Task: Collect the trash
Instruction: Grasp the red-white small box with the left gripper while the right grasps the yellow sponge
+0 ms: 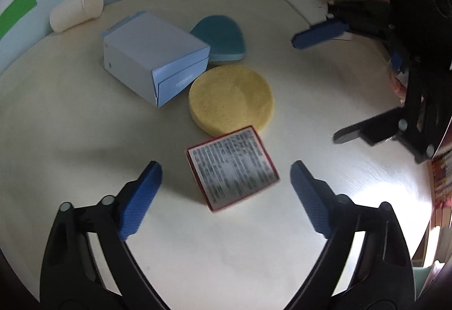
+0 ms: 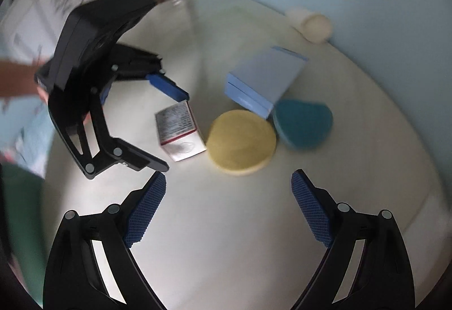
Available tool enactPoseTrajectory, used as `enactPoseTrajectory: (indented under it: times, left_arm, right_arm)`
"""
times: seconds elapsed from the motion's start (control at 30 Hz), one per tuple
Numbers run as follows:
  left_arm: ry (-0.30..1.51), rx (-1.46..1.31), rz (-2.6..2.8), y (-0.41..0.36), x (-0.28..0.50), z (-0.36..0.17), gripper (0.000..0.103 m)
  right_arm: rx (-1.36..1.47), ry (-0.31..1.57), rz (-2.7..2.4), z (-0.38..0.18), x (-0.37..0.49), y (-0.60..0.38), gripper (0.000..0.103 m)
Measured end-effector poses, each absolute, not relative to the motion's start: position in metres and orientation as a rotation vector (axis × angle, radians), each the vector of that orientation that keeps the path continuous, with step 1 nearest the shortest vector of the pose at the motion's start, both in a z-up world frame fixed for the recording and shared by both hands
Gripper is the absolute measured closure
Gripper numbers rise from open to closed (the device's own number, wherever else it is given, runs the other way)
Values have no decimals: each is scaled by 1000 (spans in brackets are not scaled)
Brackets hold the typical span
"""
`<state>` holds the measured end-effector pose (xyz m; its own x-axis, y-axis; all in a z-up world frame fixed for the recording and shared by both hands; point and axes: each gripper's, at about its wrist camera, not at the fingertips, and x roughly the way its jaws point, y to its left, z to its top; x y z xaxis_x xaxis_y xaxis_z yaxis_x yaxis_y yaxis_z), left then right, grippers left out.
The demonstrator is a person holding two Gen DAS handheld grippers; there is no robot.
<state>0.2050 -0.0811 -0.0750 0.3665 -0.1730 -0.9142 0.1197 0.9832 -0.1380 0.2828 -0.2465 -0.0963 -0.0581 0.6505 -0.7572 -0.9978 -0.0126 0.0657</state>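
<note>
Small red-edged box [image 1: 232,167] lies tilted on pale tabletop [image 1: 70,126], printed white label face up, text blurred. Sits between fingers of left gripper [image 1: 226,197], spread wide, holding nothing. Yellow round sponge [image 1: 231,98] just beside box at 12 o'clock. Right gripper [image 2: 228,206] fingers wide apart, empty. Paper cup [image 1: 76,7] on side at 10 o'clock.

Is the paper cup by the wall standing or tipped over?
Tipped over. The paper cup lies on its side on the table by the wall, its open mouth facing sideways.
</note>
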Motion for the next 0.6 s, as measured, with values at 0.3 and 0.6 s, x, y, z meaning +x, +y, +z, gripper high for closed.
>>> enactPoseTrajectory:
  times: [0.3, 0.6]
  left_arm:
    - [1168, -11, -139, -69, 200, -80, 25]
    - [1168, 46, -109, -44, 199, -75, 45]
  right_arm:
    - [-759, 597, 1594, -115, 286, -219, 22]
    - [-738, 646, 1576, -130, 295, -194, 23]
